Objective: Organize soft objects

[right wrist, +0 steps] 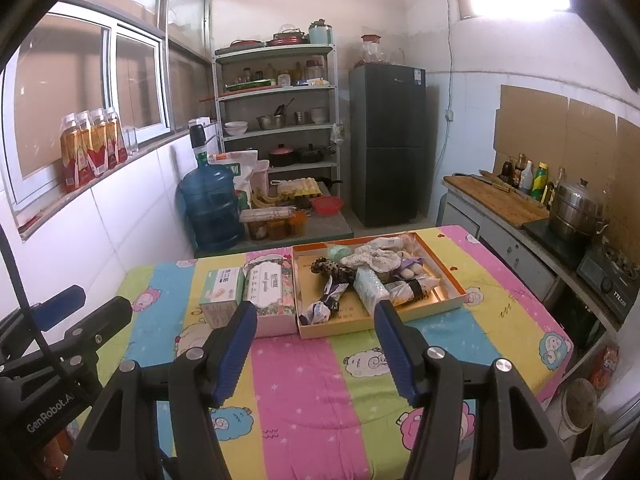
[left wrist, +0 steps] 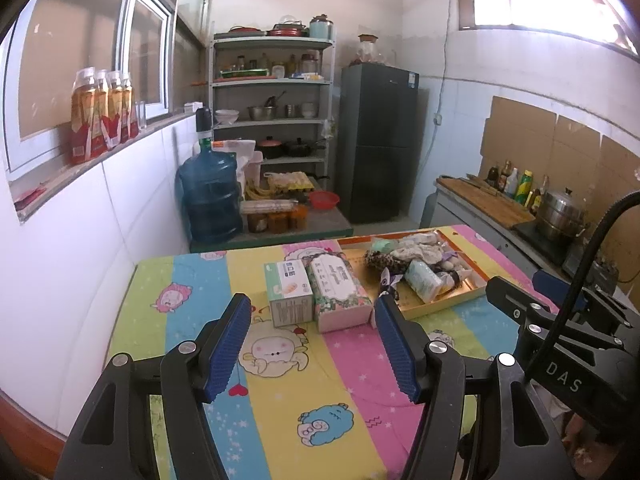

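A shallow orange-rimmed box [right wrist: 340,326] [left wrist: 452,305] lies on the striped cartoon cloth [right wrist: 304,380] and holds several soft things: a leopard-print piece [right wrist: 334,269], pale socks [right wrist: 380,254], a mint roll [right wrist: 340,252], a light-blue packet [right wrist: 370,286] [left wrist: 422,280]. To its left stand a floral tissue box [right wrist: 270,292] [left wrist: 340,292] and a green-white carton [right wrist: 222,294] [left wrist: 288,292]. My left gripper [left wrist: 312,314] hangs open above the cloth, short of the two boxes. My right gripper [right wrist: 316,320] is open too, just before the orange box's near rim. Neither holds anything.
A blue water jug [right wrist: 210,210] and a low platform with jars stand behind the table. Shelving [right wrist: 280,120] and a dark fridge [right wrist: 386,140] fill the back wall. A counter with a steel pot [right wrist: 576,210] and bottles runs along the right. A white wall is at the left.
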Demonstrator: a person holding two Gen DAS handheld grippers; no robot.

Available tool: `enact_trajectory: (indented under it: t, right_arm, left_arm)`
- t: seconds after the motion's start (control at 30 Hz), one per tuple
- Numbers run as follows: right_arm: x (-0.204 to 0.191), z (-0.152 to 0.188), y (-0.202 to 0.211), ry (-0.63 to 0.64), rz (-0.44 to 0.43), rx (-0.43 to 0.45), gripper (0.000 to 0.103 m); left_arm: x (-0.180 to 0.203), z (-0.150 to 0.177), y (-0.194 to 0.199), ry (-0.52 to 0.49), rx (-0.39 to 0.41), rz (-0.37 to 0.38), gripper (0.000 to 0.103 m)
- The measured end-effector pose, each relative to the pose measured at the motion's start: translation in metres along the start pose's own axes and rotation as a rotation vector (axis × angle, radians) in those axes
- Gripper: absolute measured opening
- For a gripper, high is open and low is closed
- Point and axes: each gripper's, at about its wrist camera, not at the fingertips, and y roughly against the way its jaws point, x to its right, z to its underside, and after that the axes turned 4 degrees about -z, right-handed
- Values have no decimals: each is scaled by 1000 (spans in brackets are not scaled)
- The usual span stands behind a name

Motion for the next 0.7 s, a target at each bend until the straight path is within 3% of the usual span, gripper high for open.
enact_trajectory:
  t: [0.7]
  right_arm:
    - [-1, 1, 1, -1, 0, -2, 61]
  left_arm:
    - [1, 3, 4, 3, -2, -5, 66]
